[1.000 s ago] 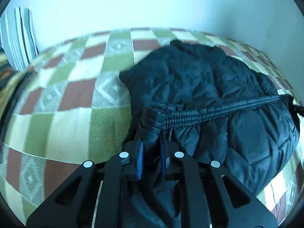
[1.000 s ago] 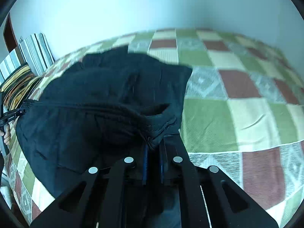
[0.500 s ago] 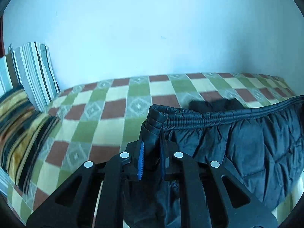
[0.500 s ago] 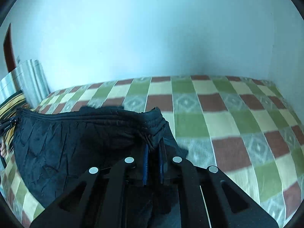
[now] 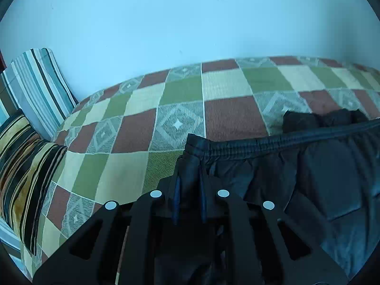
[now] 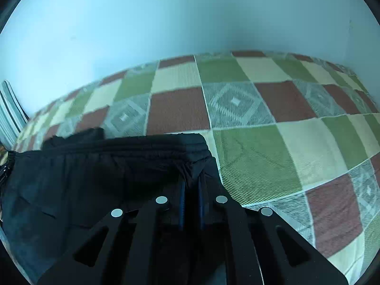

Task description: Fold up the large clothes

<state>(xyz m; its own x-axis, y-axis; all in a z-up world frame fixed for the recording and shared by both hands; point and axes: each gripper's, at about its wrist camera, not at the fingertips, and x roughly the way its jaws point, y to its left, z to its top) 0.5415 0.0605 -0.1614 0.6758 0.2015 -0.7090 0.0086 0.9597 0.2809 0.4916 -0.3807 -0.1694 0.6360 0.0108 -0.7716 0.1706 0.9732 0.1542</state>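
Both claws have lifted the jacket [image 5: 308, 185] off the bed [image 5: 180, 123]. The left claw [image 5: 188, 190] pinches one hem corner and the right claw [image 6: 191, 192] the other, the elastic hem [image 5: 273, 142] stretched between them, ready for laying flat.

Checkered bedspread [image 5: 180, 90], striped pillow [image 5: 40, 85], dark striped cushion [image 5: 23, 166], pale wall [image 5: 190, 16]

Jacket [image 5: 308, 178] lies on the bed [image 5: 225, 87]; pillows [image 5: 35, 90] stand left; wall [image 5: 190, 23] behind.
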